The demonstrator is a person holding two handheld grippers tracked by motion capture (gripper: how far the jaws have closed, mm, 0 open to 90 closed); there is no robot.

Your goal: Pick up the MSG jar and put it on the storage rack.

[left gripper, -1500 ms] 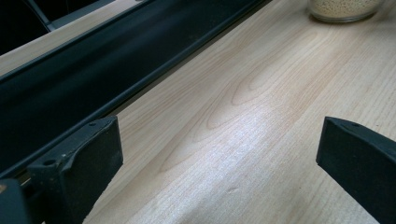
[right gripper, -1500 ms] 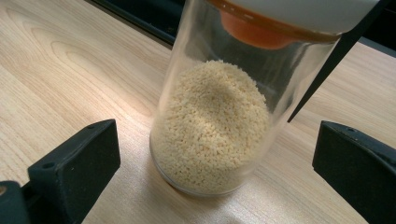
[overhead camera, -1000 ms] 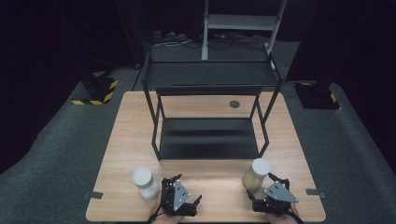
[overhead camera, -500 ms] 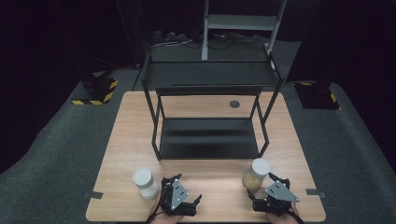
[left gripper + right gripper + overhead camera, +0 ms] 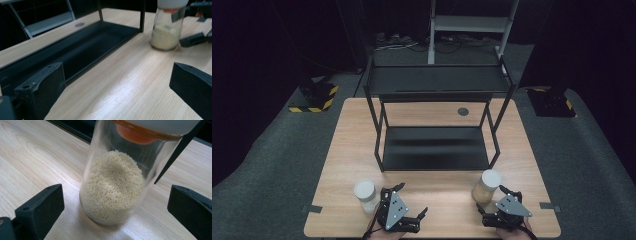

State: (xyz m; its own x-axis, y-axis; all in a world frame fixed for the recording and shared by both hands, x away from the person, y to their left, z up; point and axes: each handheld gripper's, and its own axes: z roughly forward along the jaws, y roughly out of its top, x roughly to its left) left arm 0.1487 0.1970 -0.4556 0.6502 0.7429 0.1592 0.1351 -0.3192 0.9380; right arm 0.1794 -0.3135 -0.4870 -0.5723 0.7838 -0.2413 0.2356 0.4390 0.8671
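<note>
Jar of grain [image 5: 113,182] upright on surface [image 5: 442,192], near right, just ahead of right tool [image 5: 498,210] | right tool jaws apart, flanking jar, not touching | left tool [image 5: 409,205] jaws apart, empty, second jar [image 5: 365,194] just left of it | right tool nearer.

Ahead of my claws, past the pale wooden table [image 5: 352,150], grey carpet [image 5: 272,165] runs into darkness; a metal stand [image 5: 472,25] rises there.
</note>
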